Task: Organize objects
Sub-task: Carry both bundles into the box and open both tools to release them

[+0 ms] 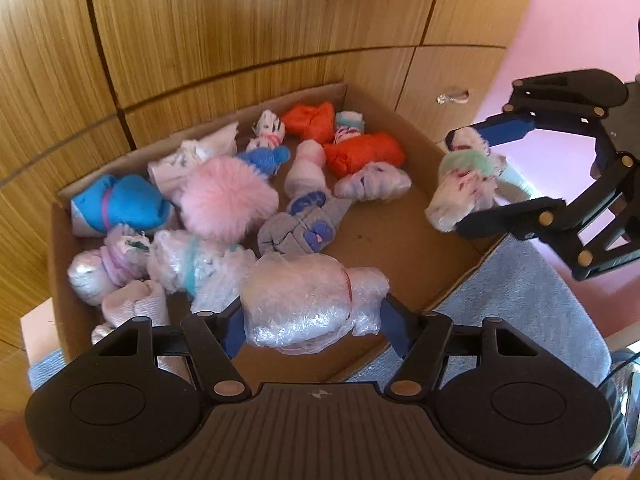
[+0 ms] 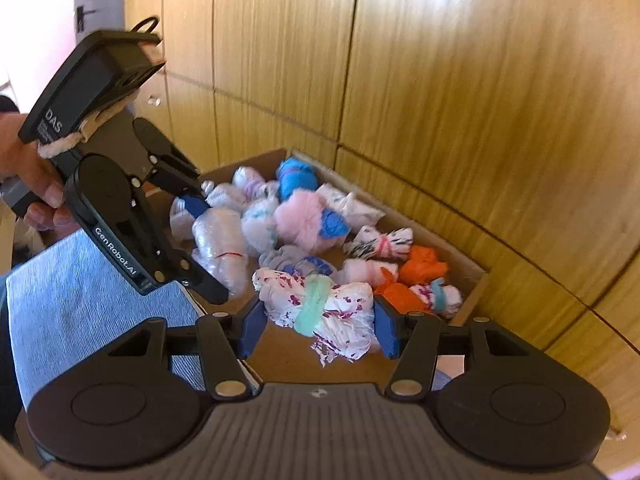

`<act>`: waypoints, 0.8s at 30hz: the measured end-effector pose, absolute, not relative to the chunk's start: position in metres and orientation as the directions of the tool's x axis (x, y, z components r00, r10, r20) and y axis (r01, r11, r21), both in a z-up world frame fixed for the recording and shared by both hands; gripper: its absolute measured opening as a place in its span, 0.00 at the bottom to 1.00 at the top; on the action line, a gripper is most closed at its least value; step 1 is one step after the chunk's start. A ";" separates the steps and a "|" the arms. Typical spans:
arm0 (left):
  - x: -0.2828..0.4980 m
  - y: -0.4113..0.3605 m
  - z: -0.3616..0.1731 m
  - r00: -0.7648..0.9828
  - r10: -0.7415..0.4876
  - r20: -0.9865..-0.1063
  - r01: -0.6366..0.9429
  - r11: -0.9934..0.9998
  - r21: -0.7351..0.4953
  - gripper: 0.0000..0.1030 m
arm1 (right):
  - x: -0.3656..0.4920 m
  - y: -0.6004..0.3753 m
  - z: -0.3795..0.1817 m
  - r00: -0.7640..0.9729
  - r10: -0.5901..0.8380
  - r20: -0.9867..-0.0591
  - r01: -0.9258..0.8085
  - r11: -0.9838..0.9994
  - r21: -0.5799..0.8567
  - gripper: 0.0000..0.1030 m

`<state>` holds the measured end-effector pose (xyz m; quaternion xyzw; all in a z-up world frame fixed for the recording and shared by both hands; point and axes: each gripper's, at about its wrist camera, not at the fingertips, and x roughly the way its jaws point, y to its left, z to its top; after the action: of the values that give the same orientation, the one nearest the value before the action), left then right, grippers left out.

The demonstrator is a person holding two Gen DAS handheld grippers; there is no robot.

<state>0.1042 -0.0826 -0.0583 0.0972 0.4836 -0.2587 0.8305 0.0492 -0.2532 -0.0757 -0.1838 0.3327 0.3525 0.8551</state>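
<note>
Wood-grain cabinet panels (image 1: 240,20) fill the back with dark seams between them, a pink wall (image 1: 580,12) off to one side, daylight glinting on the veneer.

The left gripper (image 2: 212,244) has white words on its black side, "GenRobot.AI". Higher up on it, a black box (image 2: 92,84) near the person's hand (image 2: 28,176) says "DAS". Smaller print under that is too tiny to read.

A home, likely a bedroom: wood-grain wardrobe doors (image 1: 240,32) fill the background beside a pink wall (image 1: 580,20), and a cardboard box (image 1: 404,236) of rolled socks and soft bundles (some plastic-wrapped) sits on a blue-grey cloth (image 2: 80,300)
</note>
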 end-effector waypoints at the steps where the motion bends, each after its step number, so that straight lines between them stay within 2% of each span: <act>1: 0.106 -0.084 -0.060 0.398 -0.328 -0.857 0.518 0.851 -0.085 0.70 | 0.053 -0.250 -0.079 0.521 0.475 -0.709 -0.732 0.676 -0.085 0.51; 11: 0.119 -0.088 -0.078 0.388 -0.297 -0.872 0.485 0.871 -0.081 0.70 | 0.073 -0.233 -0.104 0.447 0.451 -0.773 -0.765 0.640 -0.069 0.51; 24: 0.126 -0.089 -0.087 0.410 -0.286 -0.866 0.439 0.894 -0.087 0.70 | 0.081 -0.226 -0.123 0.423 0.404 -0.811 -0.778 0.620 -0.097 0.51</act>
<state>0.1258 -0.0894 -0.0866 0.0770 0.4979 -0.2169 0.8362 0.0811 -0.2257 -0.1226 -0.2377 0.3937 0.3650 0.8094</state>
